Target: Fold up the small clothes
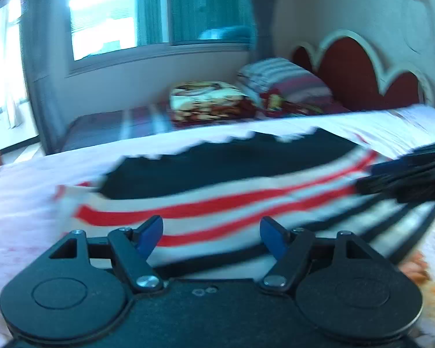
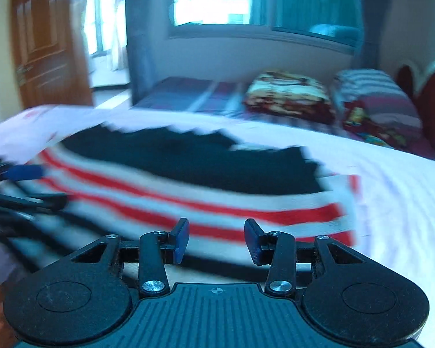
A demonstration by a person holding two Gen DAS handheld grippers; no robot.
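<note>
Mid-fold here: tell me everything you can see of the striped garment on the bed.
The striped garment lies spread roughly flat on the white bedsheet. It looks like soft fabric: a dark navy or black far part with a jagged-looking, motion-blurred edge, then red and white stripes, then dark stripes nearest the cameras. Both views are blurred, so seams and type are unclear. The left gripper and right gripper stand open over its near edge, nothing visibly pinched between their blue pads.

Left tongs [image 1: 211, 236] and right tongs [image 2: 216, 240] are both pointing forward and downward, blue-padded fingers [image 1: 150, 233] standing apart with nothing clamped between them; right tongs narrower.
</note>
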